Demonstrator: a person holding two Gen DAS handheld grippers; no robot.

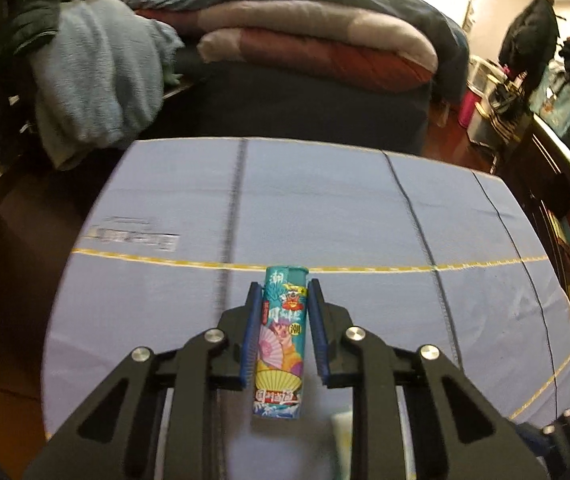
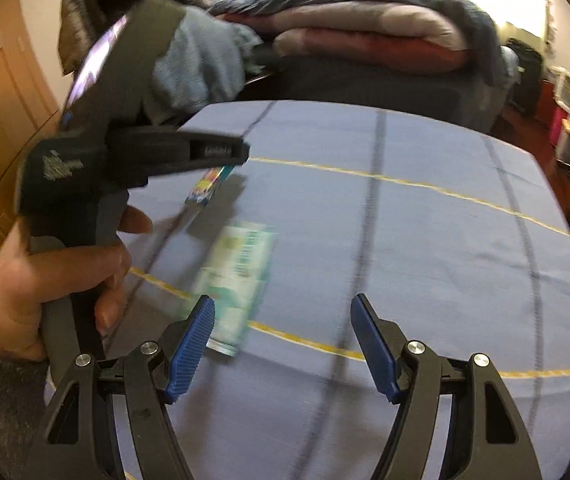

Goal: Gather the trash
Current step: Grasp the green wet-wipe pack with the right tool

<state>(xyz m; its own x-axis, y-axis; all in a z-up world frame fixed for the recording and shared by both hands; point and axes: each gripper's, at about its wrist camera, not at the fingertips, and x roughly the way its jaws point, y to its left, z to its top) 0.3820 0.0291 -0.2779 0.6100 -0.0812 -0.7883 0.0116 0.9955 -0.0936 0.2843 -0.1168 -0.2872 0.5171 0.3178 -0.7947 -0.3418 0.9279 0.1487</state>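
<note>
left gripper [image 1: 283, 300] fingers clamped on colourful lighter [image 1: 281, 344], lifted off blue surface [image 1: 325, 200]; right gripper [image 2: 283, 312] fingers apart, empty, green packet [image 2: 237, 276] just beside.

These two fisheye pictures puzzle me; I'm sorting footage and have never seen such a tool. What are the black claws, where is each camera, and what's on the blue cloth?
The claws are hand-held grippers, one in each of a person's hands, each with a camera looking along its two fingers.

The left wrist view shows the left gripper shut on a colourful lighter, its blue pads pressing both sides.

The right wrist view shows the right gripper open and empty. To its left, the person's hand grips the other tool's handle, with the lighter at its tip.

Under both is a blue tablecloth with dark and yellow lines. A blurred green and white packet lies on it. Folded bedding sits behind.
</note>
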